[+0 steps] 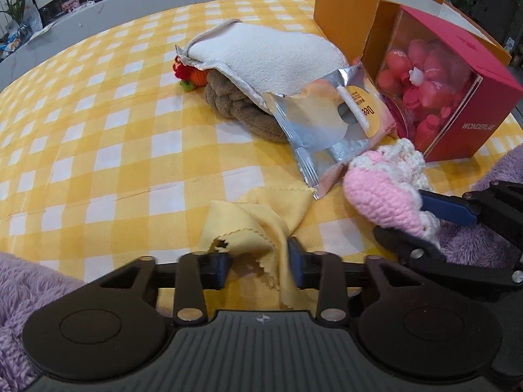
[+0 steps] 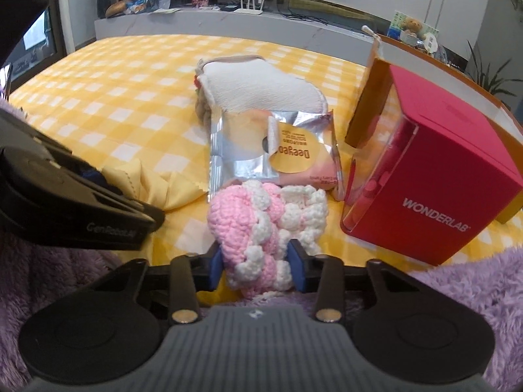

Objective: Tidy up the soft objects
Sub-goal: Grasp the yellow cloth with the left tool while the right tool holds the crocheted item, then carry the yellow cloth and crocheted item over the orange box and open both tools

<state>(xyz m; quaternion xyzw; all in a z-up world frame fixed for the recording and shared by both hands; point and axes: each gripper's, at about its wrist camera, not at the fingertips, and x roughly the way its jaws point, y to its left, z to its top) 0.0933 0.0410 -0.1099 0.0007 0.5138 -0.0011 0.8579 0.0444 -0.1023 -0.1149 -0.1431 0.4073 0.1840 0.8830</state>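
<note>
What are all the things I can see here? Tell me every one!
Yellow cloth: one, pale yellow, crumpled at the near edge, between the left gripper's pads.
Crochet toy: one, pink and white, near the red box, pinched by the right gripper.
Snack packet: one, silver and orange, opened, leaning on the white mitt.
White mitt: one, fluffy, lying over the brown plush.
Brown plush: one, mid-table.
Small knitted toy: one, red, orange, green, peeking from behind the mitt.
Red box: one, clear-sided, right.
Orange box: one, behind it.
Tablecloth: yellow-white check.
Purple fleece: near corners.
Left gripper: black, blue pads.
Right gripper: same.
</note>
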